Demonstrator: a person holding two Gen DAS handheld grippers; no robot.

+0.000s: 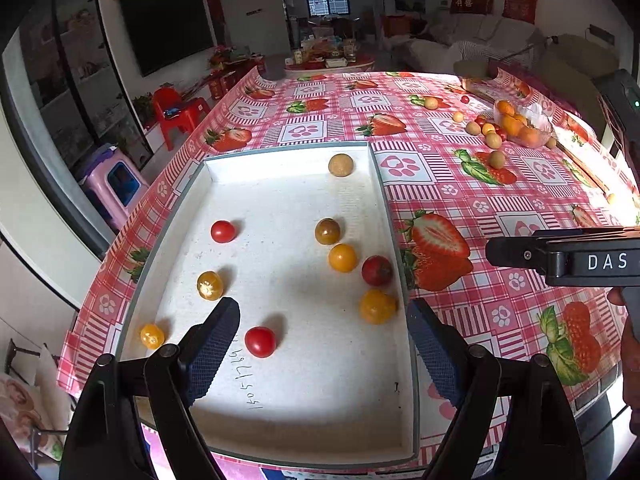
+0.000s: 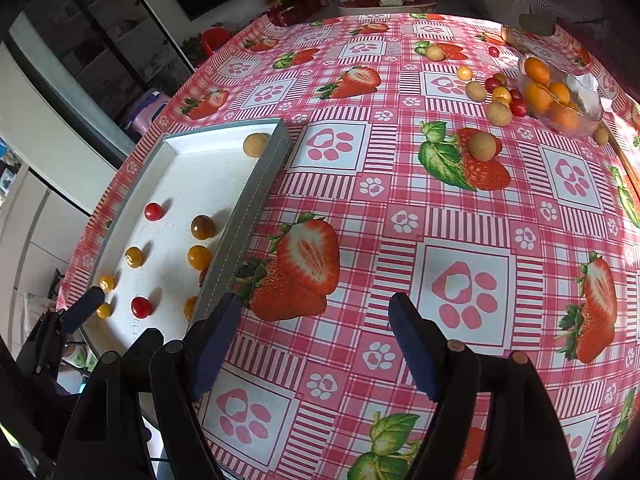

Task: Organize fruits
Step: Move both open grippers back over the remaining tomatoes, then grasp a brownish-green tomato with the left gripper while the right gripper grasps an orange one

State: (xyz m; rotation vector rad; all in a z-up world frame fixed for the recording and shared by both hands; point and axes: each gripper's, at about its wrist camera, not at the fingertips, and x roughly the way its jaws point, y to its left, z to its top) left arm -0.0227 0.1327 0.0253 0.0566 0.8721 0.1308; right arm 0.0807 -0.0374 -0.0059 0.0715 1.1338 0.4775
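In the right wrist view the grey wall of the white tray hides part of two fruits lying against it, a dark red one and a yellow one low at 7 o'clock, and the frame cuts off the tray's near end. The glass bowl at 1 o'clock distorts what it holds; orange fruits show inside, though their number is hard to tell. Far across the bench the small loose fruits blur together.

From the left wrist view the tray holds nine fruits: a tan round fruit near its far wall at 12 o'clock, three red tomatoes, one brownish one and four yellow or orange ones. The nearest red tomato lies on the tray floor, just beyond the fingertips and apart from them.

More fruits lie loose on the strawberry-print cloth beside the bowl, including a tan one at 1 o'clock, well apart from the tray.

The left gripper hangs over the tray with its jaws spread wide and nothing between them. The right gripper hangs over bare cloth just right of the tray wall, jaws likewise wide and empty
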